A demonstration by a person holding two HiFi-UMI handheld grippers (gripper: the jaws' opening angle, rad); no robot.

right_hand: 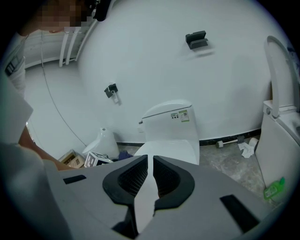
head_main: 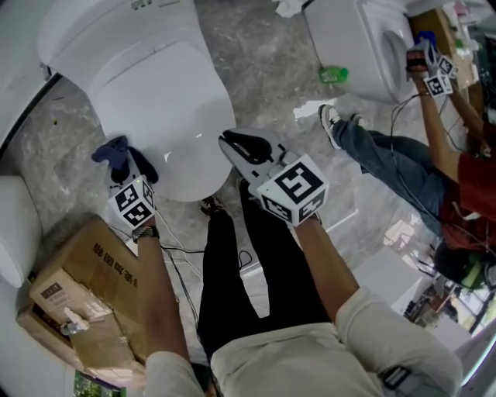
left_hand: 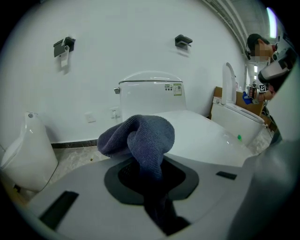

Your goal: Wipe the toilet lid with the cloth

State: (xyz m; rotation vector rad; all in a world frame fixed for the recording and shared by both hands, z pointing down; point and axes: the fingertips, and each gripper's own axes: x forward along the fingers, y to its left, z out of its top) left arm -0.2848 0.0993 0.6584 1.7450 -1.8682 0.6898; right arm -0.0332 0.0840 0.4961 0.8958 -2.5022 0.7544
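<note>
left gripper (left_hand: 151, 178) fingers clenched on cloth (left_hand: 140, 138), cloth bunched past the fingertips, lid (head_main: 159, 101) just ahead, perhaps touching, right gripper (right_hand: 151, 176) fingers nearly together, empty

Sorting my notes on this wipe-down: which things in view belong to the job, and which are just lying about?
In the job: cloth, clamped in the left gripper; toilet lid.
Lying about: cardboard box, green bottle, crumpled paper, second toilet.

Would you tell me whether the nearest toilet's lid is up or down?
Down: in the head view the toilet lid lies flat, not raised against the tank.
</note>
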